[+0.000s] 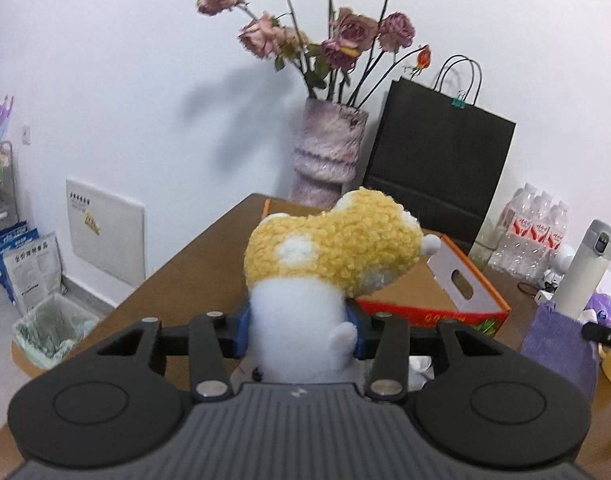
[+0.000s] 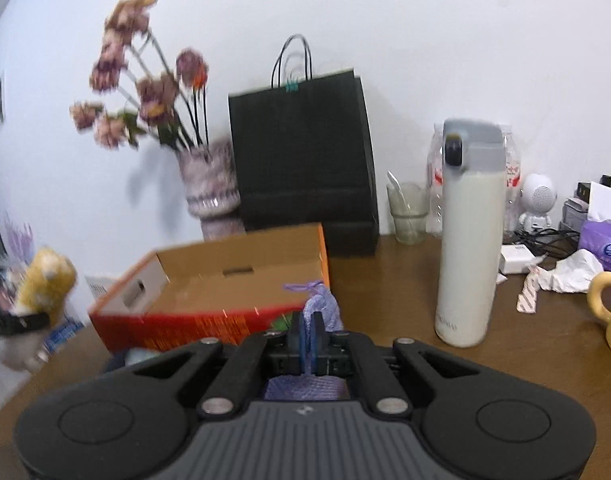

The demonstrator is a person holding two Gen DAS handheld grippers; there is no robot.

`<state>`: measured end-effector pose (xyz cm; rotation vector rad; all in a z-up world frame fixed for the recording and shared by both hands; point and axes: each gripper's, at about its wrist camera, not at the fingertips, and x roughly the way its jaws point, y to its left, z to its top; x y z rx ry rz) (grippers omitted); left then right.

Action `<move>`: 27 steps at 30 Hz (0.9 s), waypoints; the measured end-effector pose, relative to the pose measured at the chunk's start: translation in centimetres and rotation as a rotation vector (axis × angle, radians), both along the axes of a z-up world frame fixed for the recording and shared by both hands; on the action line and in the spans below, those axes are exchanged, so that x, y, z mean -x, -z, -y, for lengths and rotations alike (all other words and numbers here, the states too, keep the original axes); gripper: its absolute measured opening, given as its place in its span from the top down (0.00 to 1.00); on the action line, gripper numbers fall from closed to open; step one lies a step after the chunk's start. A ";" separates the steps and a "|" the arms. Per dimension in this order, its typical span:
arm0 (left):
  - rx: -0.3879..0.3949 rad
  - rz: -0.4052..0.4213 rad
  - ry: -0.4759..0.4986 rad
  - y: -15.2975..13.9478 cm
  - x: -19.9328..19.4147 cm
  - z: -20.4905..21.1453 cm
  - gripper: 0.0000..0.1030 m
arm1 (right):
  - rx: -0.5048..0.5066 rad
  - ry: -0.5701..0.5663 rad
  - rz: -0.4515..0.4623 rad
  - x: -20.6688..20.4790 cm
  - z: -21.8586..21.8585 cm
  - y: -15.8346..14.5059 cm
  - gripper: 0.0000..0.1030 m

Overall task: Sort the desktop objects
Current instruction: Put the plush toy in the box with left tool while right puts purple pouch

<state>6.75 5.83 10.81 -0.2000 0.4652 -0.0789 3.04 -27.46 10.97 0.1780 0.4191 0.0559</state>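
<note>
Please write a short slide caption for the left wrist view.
Left gripper holds a plush toy above the table, near the open cardboard box.

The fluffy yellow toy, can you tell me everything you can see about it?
The plush toy has a curly yellow top with white patches and a smooth white fleecy body below, with small white nubs poking out. It looks soft and squashy. It is upright, lifted above the brown table, and the left tongs squeeze its white body between blue pads. An open cardboard box sits behind it. I cannot see its face.
</note>
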 end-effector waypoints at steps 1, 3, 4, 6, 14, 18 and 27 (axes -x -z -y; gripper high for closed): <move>-0.009 0.007 0.010 -0.4 -0.4 0.2 0.55 | 0.008 -0.008 0.011 -0.2 -0.1 -0.6 0.99; -0.025 0.032 0.024 -1.5 -1.6 0.6 0.55 | 0.044 -0.029 0.043 -1.1 -0.9 -2.1 0.99; -0.024 0.035 0.037 -1.9 -2.5 0.8 0.55 | 0.054 -0.055 0.054 -1.7 -1.4 -2.9 0.99; -0.042 0.021 0.059 -2.8 -4.9 1.3 0.55 | 0.080 -0.109 0.075 -3.1 -2.6 -4.3 0.99; -0.197 -0.015 0.034 -4.5 -16.1 4.0 0.55 | 0.117 -0.233 0.054 -16.1 -6.2 -7.2 0.99; -0.341 -0.135 0.064 -1.7 -23.4 6.2 0.55 | 0.006 -0.163 -0.104 -24.7 -5.7 -3.4 0.99; -0.408 -0.360 0.078 5.2 -30.2 6.4 0.52 | 0.228 -0.004 -0.359 -31.4 -7.1 5.1 0.93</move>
